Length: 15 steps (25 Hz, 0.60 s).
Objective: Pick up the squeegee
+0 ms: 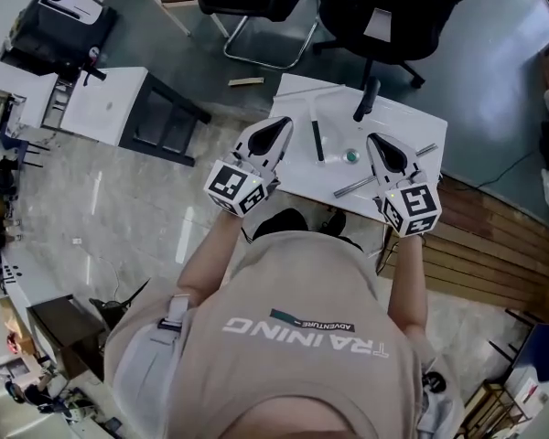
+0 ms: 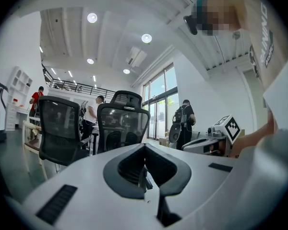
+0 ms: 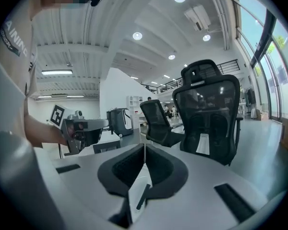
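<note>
A black mesh office chair (image 1: pixel 384 7) stands beyond a small white table (image 1: pixel 297 94) with a smooth, flat top. The left gripper (image 1: pixel 282 124) and the right gripper (image 1: pixel 373 138) hang over the table's near half. Both are smooth grey shells with dark, ridged inner pads, and each carries a cube of square markers. Each gripper's jaws are pressed together at the tips with nothing between them.

The squeegee (image 1: pixel 367 99), as far as can be told the tool with the thick, rounded black handle, lies at the table's far edge, apart from both grippers. A long, flat metal strip (image 1: pixel 355 187) runs under the right gripper. A thin black stick (image 1: pixel 317 141) lies between the grippers, with a small round green thing (image 1: pixel 351 156) near it.
</note>
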Tool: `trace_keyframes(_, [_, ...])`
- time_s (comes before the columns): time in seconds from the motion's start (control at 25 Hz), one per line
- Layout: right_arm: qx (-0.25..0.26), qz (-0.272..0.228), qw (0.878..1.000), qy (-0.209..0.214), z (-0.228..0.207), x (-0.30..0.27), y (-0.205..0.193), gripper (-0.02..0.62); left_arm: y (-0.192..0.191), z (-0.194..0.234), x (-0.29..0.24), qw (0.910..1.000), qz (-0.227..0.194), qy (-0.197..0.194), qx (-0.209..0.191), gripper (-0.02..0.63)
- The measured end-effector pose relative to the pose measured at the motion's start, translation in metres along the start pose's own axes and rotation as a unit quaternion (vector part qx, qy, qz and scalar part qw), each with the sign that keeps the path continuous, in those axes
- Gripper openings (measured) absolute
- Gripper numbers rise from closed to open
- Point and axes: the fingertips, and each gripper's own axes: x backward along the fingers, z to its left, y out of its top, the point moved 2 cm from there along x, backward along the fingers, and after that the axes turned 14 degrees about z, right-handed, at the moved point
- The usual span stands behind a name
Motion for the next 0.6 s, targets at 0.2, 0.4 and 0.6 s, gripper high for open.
trace_keyframes(0.2, [-0.028, 0.032, 0.999, 0.009, 0.0, -0.054, -0.014, 0.034, -0.001, 0.017, -0.006, 0.9999, 0.005, 0.004, 0.014, 0.011])
trace_keyframes(0.4, [-0.041, 0.076, 0.996, 0.035, 0.017, -0.109, -0.039, 0.034, 0.002, 0.036, -0.002, 0.9997, -0.005, 0.011, 0.02, 0.011])
trace_keyframes(0.6, [-0.074, 0.14, 0.987, 0.037, 0.029, -0.169, -0.084, 0.135, -0.007, 0.052, 0.02, 0.9995, 0.009, 0.02, 0.022, 0.011])
